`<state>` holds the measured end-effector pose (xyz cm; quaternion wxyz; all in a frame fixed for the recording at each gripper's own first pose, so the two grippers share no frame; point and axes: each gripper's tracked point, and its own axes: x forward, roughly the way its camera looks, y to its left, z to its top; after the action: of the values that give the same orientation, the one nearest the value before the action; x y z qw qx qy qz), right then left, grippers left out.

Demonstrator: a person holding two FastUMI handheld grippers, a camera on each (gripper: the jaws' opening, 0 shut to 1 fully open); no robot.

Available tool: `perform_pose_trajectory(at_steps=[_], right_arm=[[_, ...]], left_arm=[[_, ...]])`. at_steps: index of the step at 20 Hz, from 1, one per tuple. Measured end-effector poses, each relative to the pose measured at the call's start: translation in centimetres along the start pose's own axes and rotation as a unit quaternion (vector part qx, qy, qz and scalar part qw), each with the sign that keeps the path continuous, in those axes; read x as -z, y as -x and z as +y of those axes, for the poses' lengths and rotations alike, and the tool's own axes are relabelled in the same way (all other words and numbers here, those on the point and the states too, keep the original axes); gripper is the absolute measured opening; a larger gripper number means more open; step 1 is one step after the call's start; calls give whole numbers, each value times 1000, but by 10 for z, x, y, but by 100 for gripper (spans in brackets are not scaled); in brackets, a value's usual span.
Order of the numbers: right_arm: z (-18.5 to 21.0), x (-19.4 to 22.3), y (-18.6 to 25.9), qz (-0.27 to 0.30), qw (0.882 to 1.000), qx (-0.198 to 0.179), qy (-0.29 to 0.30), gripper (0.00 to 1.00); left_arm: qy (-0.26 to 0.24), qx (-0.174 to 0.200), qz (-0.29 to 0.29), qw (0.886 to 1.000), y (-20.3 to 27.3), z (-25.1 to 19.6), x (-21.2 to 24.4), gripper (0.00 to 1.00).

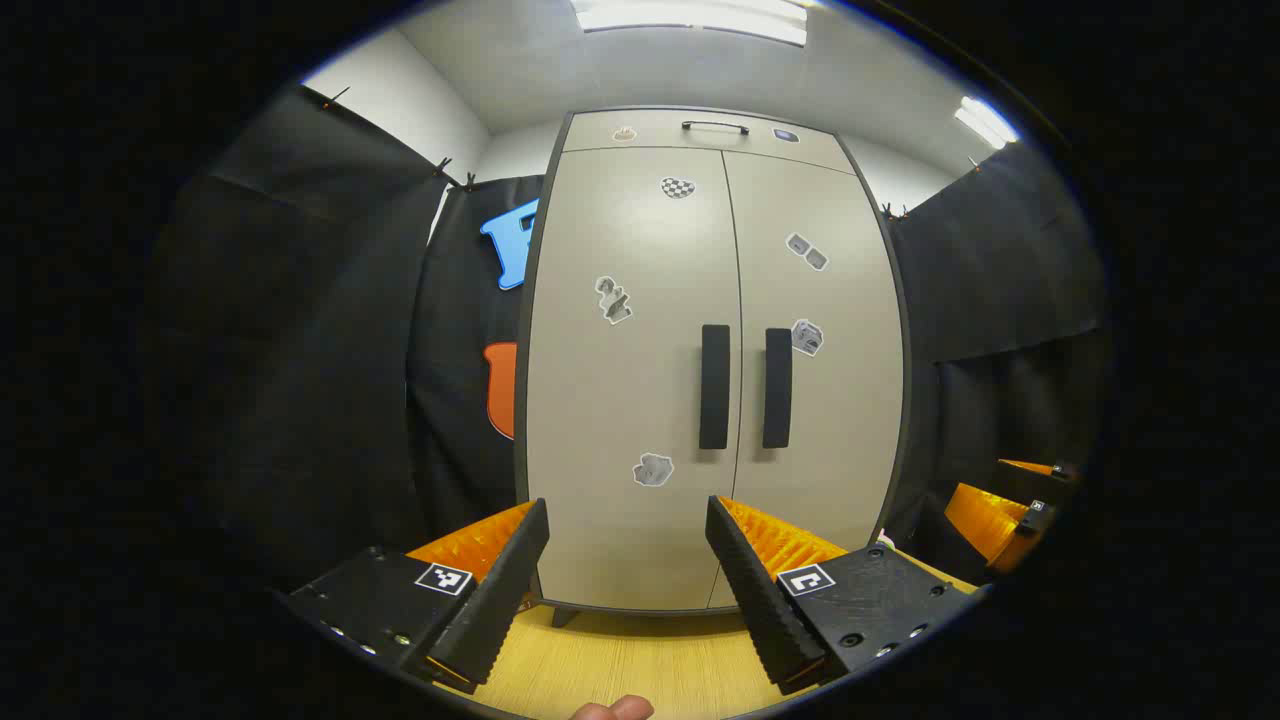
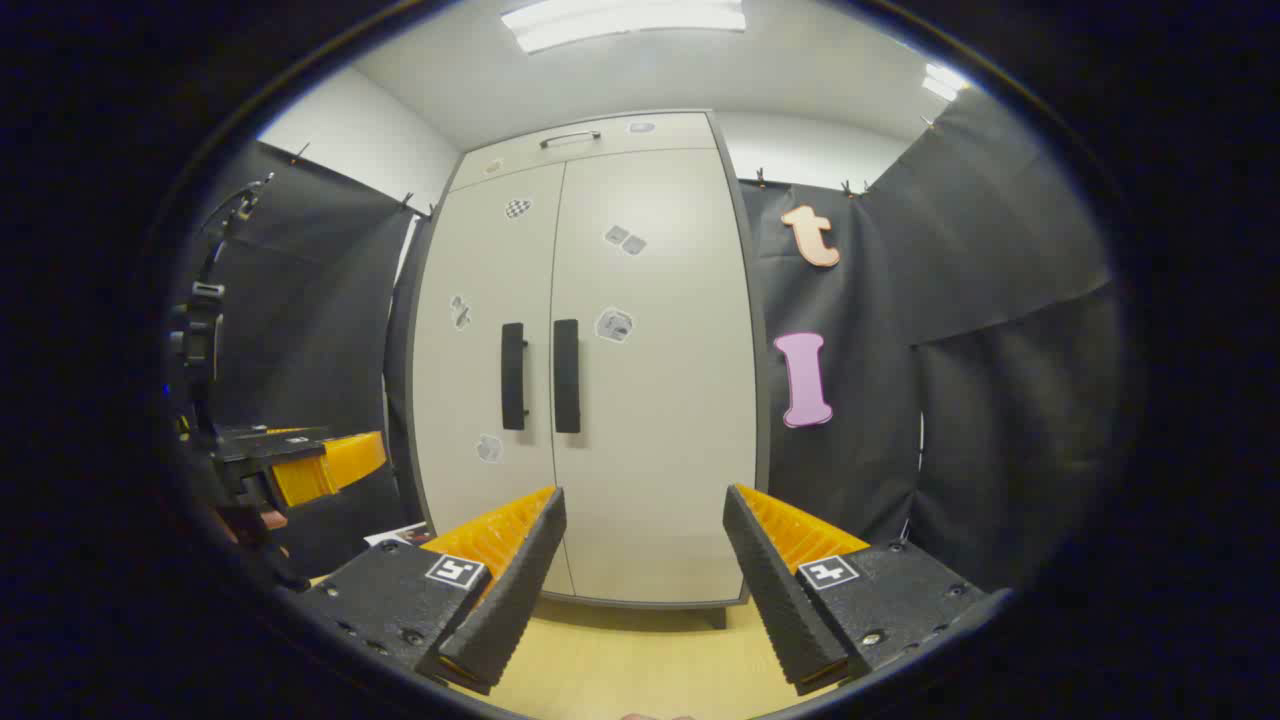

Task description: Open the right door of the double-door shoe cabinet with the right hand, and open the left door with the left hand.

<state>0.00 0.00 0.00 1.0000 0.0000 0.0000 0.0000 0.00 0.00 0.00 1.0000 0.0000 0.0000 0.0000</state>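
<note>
A tall beige double-door shoe cabinet (image 1: 640, 350) (image 2: 640, 400) stands ahead with both doors closed. Its left door handle (image 1: 714, 385) (image 2: 513, 376) and right door handle (image 1: 778, 387) (image 2: 566, 375) are dark vertical bars side by side at the middle seam. My left gripper (image 1: 627, 515) is open, some way short of the doors, aimed below the left handle. My right gripper (image 2: 645, 505) is open too, facing the lower right door, well away from it. In the left gripper view the right gripper (image 1: 1010, 500) shows at the far right; in the right gripper view the left gripper (image 2: 290, 465) shows at the far left.
Black cloth walls (image 1: 330, 330) (image 2: 950, 350) flank the cabinet on both sides. A light wooden floor (image 1: 620, 660) (image 2: 620, 650) runs up to its base. A drawer with a handle (image 1: 715, 127) tops the cabinet. Small stickers (image 1: 612, 300) dot the doors.
</note>
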Motion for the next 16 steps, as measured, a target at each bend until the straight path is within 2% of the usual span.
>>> perform_pose_trajectory(at_steps=[10,16], right_arm=[[-38,-8,0,-18,998,56,-22,99],[-32,-12,-3,-16,998,54,-22,99]], left_arm=[[7,22,-7,1000,-6,-10,2,95],[11,21,-17,1000,-9,-5,-1,95]])
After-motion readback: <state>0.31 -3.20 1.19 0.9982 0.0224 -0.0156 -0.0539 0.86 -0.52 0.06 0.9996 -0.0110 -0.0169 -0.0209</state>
